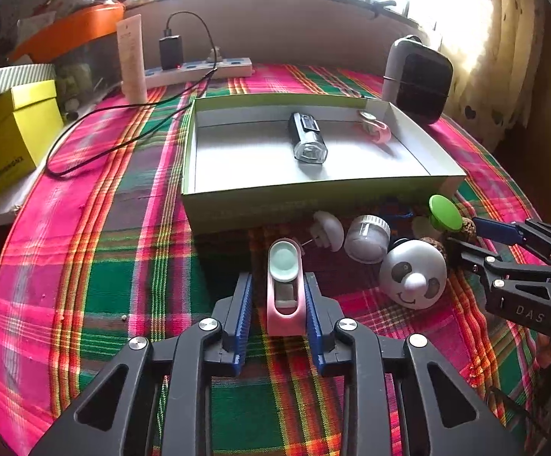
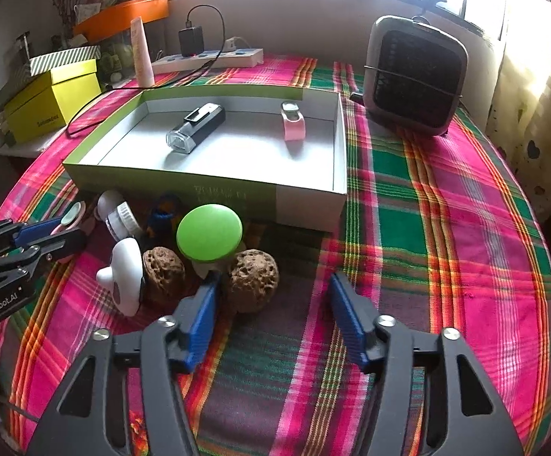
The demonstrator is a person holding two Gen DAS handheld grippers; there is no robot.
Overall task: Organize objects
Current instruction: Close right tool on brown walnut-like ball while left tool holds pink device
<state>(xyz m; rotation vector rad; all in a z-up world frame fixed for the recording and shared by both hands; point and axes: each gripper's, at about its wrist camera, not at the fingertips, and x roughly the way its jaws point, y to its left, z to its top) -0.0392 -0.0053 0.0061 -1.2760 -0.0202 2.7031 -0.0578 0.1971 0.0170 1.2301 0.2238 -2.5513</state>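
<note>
Our left claw [image 1: 278, 296] clamped on pink clip [image 1: 284, 285], our right claw [image 2: 271, 311] half open around nothing, walnut [image 2: 252, 279] just beside its left finger, box [image 2: 237, 190] beyond on worktop [image 2: 446, 247]

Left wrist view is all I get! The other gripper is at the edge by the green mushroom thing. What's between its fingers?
Observer: The right gripper is open. A brown bumpy ball sits in the gap beside one finger, with bare cloth on the other side.
Operator: Only one ball? My left gripper just pinches this pink case.
Observer: Two. A wrinkled walnut lies right beside the panda toy, next to the green mushroom.
Operator: And the grey thing behind the box?
Observer: It looks like a small fan or heater. Its front is a dark grille with a thin wire across it.
</note>
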